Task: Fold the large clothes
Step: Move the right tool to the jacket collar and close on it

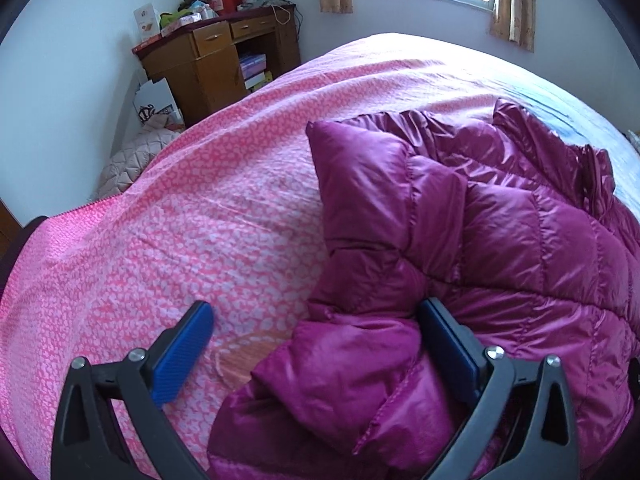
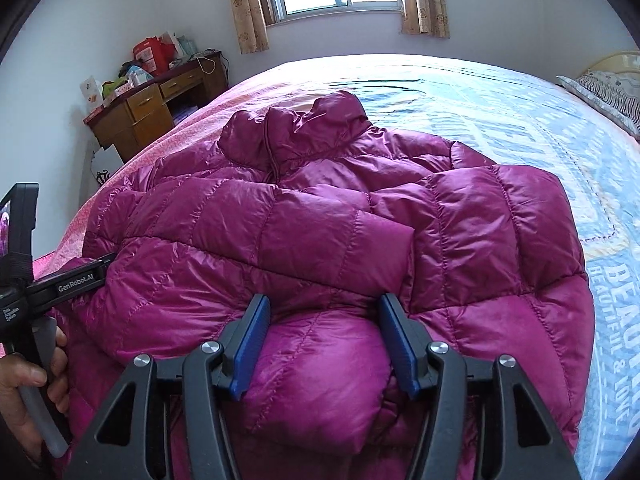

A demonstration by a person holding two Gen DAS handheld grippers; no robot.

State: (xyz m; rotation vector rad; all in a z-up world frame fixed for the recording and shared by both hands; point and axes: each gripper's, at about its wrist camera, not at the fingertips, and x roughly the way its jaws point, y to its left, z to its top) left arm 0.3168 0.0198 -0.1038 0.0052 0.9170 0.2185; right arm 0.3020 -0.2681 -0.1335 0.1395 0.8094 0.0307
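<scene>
A magenta puffer jacket (image 2: 320,216) lies spread on the bed, collar toward the window, with a sleeve folded across its body. My right gripper (image 2: 324,300) is at the near hem, and a puffy fold of the jacket fills the space between its blue pads (image 2: 250,344), which press on it from both sides. My left gripper (image 1: 316,308) stands wide open at the jacket's (image 1: 480,220) left edge. Its right pad (image 1: 448,344) touches the fabric, while its left pad hangs over the pink sheet (image 1: 160,240). A hand (image 2: 28,376) holds the left tool at the right wrist view's left edge.
The bed carries a pink patterned sheet on the left and a blue printed cover (image 2: 520,128) on the right, with a pillow (image 2: 600,92) at the far right. A cluttered wooden desk (image 1: 208,60) stands by the wall, and a quilted beige bundle (image 1: 128,164) lies on the floor.
</scene>
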